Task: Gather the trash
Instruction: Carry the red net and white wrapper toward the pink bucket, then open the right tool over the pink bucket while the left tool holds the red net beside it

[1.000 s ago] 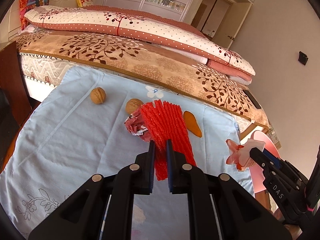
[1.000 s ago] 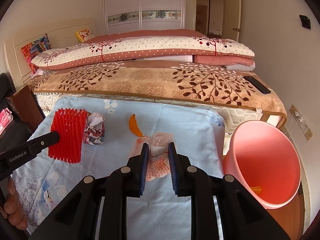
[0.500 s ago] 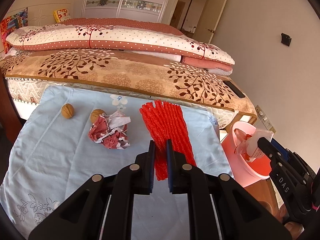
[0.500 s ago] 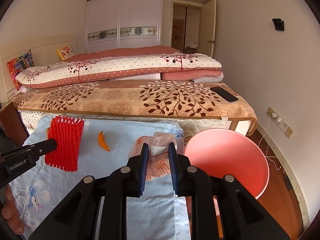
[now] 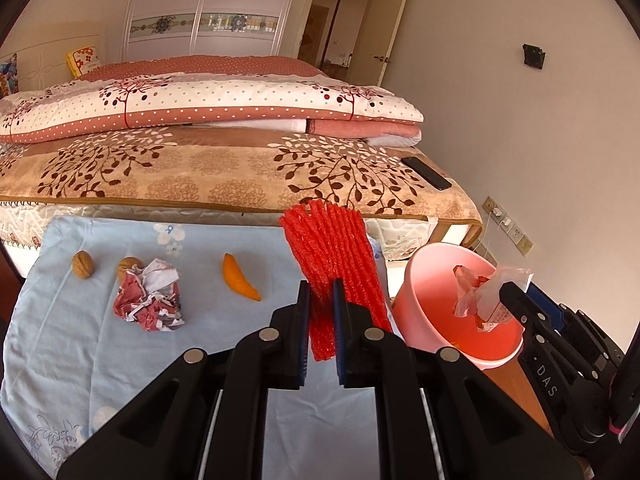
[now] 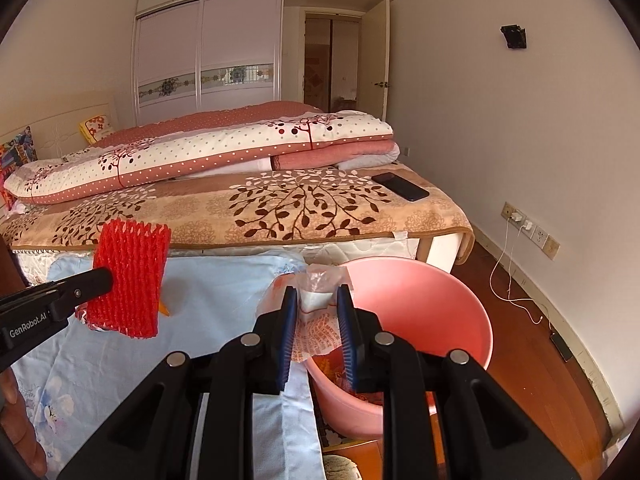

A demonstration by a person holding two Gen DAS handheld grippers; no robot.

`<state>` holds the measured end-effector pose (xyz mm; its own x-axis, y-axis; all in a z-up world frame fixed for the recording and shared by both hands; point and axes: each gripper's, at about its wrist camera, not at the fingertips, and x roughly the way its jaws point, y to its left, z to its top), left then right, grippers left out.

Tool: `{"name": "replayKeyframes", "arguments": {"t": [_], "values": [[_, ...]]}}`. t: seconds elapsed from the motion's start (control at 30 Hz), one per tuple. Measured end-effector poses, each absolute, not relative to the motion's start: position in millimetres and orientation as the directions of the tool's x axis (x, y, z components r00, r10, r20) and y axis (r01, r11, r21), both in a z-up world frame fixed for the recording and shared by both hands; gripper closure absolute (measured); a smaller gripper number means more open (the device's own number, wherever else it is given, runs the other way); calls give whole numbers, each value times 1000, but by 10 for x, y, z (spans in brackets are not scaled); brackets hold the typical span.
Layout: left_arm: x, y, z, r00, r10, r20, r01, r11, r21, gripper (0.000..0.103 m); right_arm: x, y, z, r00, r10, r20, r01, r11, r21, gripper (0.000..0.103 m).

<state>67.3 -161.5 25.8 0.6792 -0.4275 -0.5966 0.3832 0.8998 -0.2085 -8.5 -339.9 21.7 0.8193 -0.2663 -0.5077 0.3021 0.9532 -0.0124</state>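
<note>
My left gripper (image 5: 321, 292) is shut on a red foam net sleeve (image 5: 334, 258), held up over the right part of the light-blue cloth (image 5: 80, 336). The same sleeve (image 6: 128, 276) shows at the left of the right wrist view. My right gripper (image 6: 317, 300) is shut on a crumpled clear plastic wrapper (image 6: 316, 326) at the near rim of the pink bucket (image 6: 424, 308). In the left wrist view that wrapper (image 5: 486, 294) hangs over the bucket (image 5: 432, 276). On the cloth lie a crumpled paper ball (image 5: 150, 300), an orange peel (image 5: 238, 282) and two walnuts (image 5: 83, 264).
A bed (image 5: 240, 168) with folded quilts runs behind the cloth, and a black phone (image 6: 400, 187) lies on its right corner. Wood floor (image 6: 520, 340) with a white charging cable (image 6: 512, 280) lies right of the bucket. A person's fingers (image 6: 16, 432) show at the lower left.
Both grippers swung right with their loads. The wrapper went from above the cloth to over the bucket. The red sleeve moved off the paper ball toward the cloth's right edge.
</note>
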Motion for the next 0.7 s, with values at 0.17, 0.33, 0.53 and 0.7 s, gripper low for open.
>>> {"name": "replayKeyframes", "arguments": {"t": [0.17, 0.33, 0.53, 0.7], "values": [[697, -1854, 271, 669, -450, -592, 422, 885, -197, 93, -113, -3545, 196, 810, -289, -510, 333, 943, -5, 83], [729, -2099, 264, 653, -475, -590, 460, 867, -190, 93, -115, -3698, 142, 795, -314, -519, 368, 930, 1, 83], [754, -2381, 241, 634, -497, -593, 498, 848, -179, 93, -115, -3901, 69, 772, -337, -539, 407, 913, 12, 83], [778, -2566, 190, 617, -504, -604, 521, 837, -165, 93, -109, -4052, 8, 752, -353, -557, 436, 900, 20, 83]]}}
